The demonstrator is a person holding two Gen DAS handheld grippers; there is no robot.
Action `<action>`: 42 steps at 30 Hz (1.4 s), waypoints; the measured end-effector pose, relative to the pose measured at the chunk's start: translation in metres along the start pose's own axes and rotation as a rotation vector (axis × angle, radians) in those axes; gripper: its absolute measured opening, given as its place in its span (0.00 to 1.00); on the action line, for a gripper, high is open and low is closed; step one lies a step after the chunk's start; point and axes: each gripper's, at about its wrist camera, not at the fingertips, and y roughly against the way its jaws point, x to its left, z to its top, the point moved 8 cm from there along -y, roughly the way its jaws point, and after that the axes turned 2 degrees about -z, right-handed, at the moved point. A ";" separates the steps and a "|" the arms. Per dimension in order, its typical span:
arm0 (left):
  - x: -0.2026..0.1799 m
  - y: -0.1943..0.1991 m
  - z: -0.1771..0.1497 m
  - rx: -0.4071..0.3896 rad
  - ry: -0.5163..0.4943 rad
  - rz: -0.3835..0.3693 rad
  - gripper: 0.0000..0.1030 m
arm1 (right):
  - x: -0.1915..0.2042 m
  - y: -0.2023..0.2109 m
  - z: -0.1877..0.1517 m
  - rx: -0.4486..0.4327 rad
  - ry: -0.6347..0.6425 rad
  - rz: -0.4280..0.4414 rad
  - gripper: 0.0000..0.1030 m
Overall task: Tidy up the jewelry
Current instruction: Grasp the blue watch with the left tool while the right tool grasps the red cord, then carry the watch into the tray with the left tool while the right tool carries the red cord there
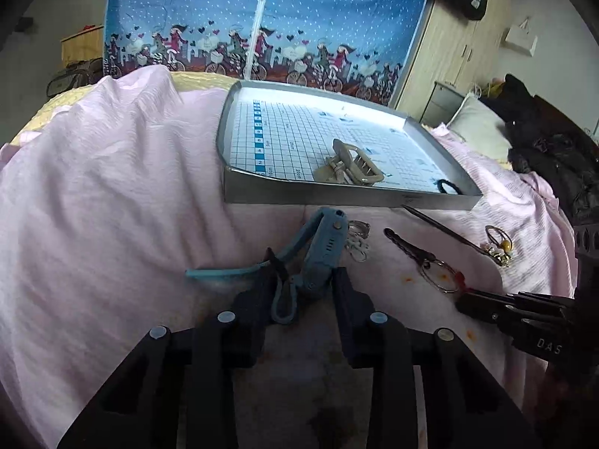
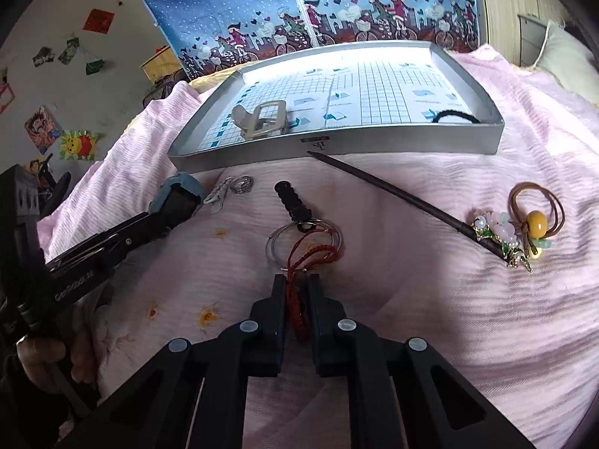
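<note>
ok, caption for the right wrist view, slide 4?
Right hand-held gripper shut on red braided cord of a keyring on pink bedding, silver tray ahead.

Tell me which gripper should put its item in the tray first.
Probably the left gripper: its fingers already clamp the blue watch just before the tray. The right gripper holds the red cord farther back.

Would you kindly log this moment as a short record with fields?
surface: pink bedcover
tray: holds beige hair claw clip and black hair tie
left claw: closed on blue watch
right claw: closed on red cord of the key ring
still on cover: hair stick, yellow-bead hair tie, silver rings
</note>
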 end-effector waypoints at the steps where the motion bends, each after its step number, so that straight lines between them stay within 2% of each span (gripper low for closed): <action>1: -0.001 0.002 -0.001 -0.011 -0.001 0.003 0.26 | 0.002 0.001 0.000 -0.005 0.002 0.003 0.09; 5: -0.003 0.003 -0.001 -0.026 -0.002 0.008 0.25 | 0.007 0.006 0.000 -0.023 -0.017 0.053 0.09; 9: -0.007 0.011 -0.003 -0.054 0.013 -0.033 0.24 | 0.016 0.012 0.001 -0.045 -0.036 0.127 0.09; 14: -0.011 0.022 -0.005 -0.088 0.035 -0.054 0.22 | 0.025 0.012 0.003 -0.055 -0.003 0.137 0.09; 15: -0.012 0.025 -0.006 -0.100 0.046 -0.060 0.17 | 0.026 0.013 0.004 -0.058 -0.003 0.138 0.09; 17: -0.011 0.031 -0.006 -0.123 0.073 -0.068 0.00 | 0.025 0.013 0.005 -0.065 -0.004 0.139 0.09; 19: -0.014 0.035 -0.007 -0.135 0.125 -0.142 0.00 | 0.025 0.014 0.006 -0.070 -0.009 0.142 0.09; 22: -0.018 0.025 -0.012 -0.082 0.108 -0.111 0.00 | 0.025 0.012 0.005 -0.063 -0.012 0.142 0.09; 24: -0.019 0.026 -0.010 -0.088 0.098 -0.105 0.00 | 0.025 0.012 0.003 -0.057 -0.014 0.141 0.09; 27: -0.016 0.027 -0.006 -0.095 0.122 -0.102 0.00 | 0.023 0.011 0.005 -0.059 -0.023 0.140 0.09; 32: -0.003 0.011 0.001 -0.038 0.170 -0.044 0.00 | 0.018 0.003 0.012 -0.059 -0.016 0.123 0.09; 34: -0.005 0.008 0.006 -0.037 0.154 -0.041 0.11 | 0.017 0.002 0.018 -0.067 0.004 0.119 0.09; 36: -0.010 0.006 0.013 -0.049 0.114 -0.019 0.45 | 0.015 0.001 0.029 -0.083 0.010 0.131 0.09; 37: -0.011 0.007 0.016 -0.062 0.098 -0.005 0.50 | 0.014 0.000 0.032 -0.089 0.013 0.133 0.09; 39: -0.015 0.005 0.022 -0.082 0.058 0.015 0.53 | 0.013 -0.004 0.044 -0.098 0.037 0.130 0.09; 42: -0.017 -0.010 0.027 -0.049 0.023 0.032 0.53 | 0.010 -0.010 0.056 -0.096 0.053 0.141 0.09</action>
